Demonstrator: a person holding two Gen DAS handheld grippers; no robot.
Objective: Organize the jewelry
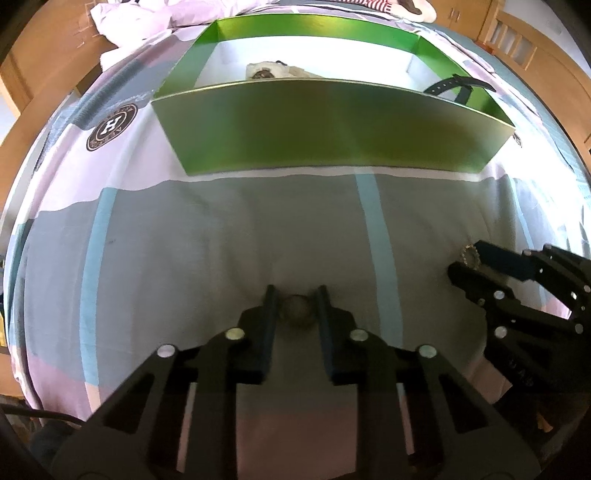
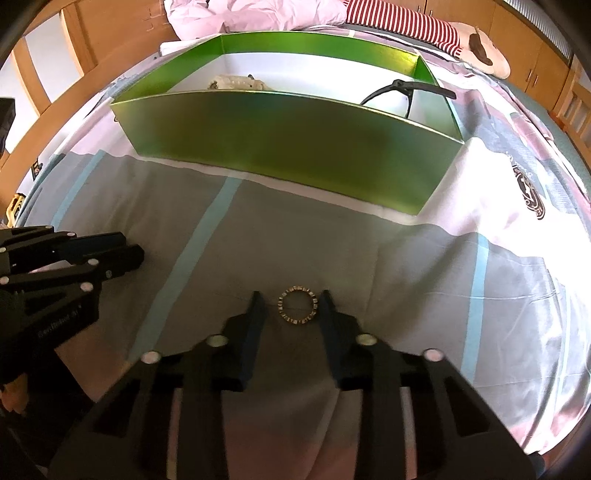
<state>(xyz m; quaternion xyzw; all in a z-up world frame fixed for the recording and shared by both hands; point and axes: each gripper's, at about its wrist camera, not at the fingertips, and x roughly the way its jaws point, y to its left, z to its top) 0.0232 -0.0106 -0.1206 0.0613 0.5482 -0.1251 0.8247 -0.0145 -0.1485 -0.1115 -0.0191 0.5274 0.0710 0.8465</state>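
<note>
A green box [image 1: 332, 125] stands on the bed ahead; it also shows in the right wrist view [image 2: 295, 144]. Inside it lie a pale bracelet [image 1: 273, 70] and a black watch [image 1: 458, 86]. My left gripper [image 1: 295, 295] is open around a small round dull bead-like piece [image 1: 297, 312] lying on the grey sheet; the fingers stand either side of it. My right gripper [image 2: 291, 299] is open around a gold ring-shaped bracelet [image 2: 298, 305] lying flat on the sheet. That bracelet also shows in the left wrist view [image 1: 470, 254] by the right gripper's fingertips.
The bedsheet [image 1: 221, 229] is grey with blue stripes, pink patches and round logos. A crumpled pink blanket [image 2: 258, 14] and a striped plush toy [image 2: 424, 26] lie behind the box. Wooden bed frame and cupboards surround the bed.
</note>
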